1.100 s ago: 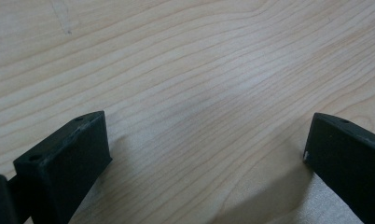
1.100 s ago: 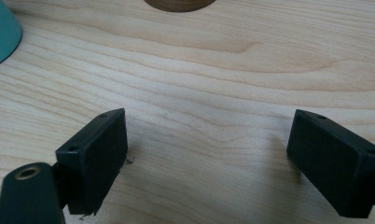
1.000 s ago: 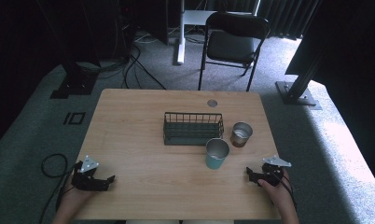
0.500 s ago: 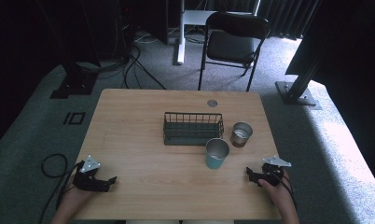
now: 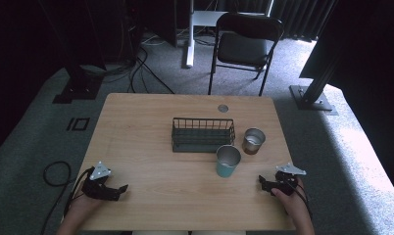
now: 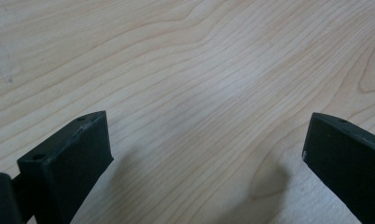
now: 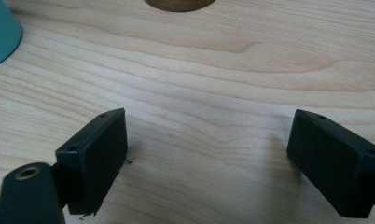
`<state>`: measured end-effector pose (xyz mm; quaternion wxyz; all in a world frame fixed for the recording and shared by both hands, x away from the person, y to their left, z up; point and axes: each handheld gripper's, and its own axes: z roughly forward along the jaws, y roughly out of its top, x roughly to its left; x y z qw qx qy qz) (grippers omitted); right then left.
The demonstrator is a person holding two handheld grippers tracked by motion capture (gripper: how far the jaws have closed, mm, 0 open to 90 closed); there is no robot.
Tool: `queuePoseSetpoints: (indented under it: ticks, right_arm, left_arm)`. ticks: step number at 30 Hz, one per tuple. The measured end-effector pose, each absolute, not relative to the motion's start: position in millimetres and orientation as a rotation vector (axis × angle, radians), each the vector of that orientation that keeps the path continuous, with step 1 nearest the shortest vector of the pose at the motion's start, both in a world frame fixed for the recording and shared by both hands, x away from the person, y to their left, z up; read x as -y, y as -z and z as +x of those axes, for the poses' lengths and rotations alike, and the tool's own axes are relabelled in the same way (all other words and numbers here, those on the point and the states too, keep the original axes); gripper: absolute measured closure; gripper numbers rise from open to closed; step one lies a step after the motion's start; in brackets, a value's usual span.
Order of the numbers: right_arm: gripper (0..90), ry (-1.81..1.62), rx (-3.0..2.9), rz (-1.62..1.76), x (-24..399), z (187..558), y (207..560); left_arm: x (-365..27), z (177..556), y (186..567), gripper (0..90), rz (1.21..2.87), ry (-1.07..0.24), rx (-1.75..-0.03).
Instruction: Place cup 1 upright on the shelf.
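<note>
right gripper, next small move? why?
Probably ease the right gripper forward toward the teal cup. Its jaws stand open with only bare table between them, and the teal cup stands upright, the nearest thing ahead, beside the wire basket.

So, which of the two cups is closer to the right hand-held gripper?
The teal cup, standing in front of the wire basket. The brown cup stands farther back, beside the basket's right end.
</note>
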<state>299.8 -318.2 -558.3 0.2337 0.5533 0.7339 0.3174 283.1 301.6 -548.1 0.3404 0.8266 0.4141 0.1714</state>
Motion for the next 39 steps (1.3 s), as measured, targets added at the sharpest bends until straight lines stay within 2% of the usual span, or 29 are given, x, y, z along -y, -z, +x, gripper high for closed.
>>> queuePoseSetpoints:
  ticks: [39]
  right_arm:
    - [11.8,-0.871,-2.015,1.519,318.2,299.7,558.3]
  left_arm:
    - [-234.6,301.9,544.6,1.8,2.224,-0.320,-0.842]
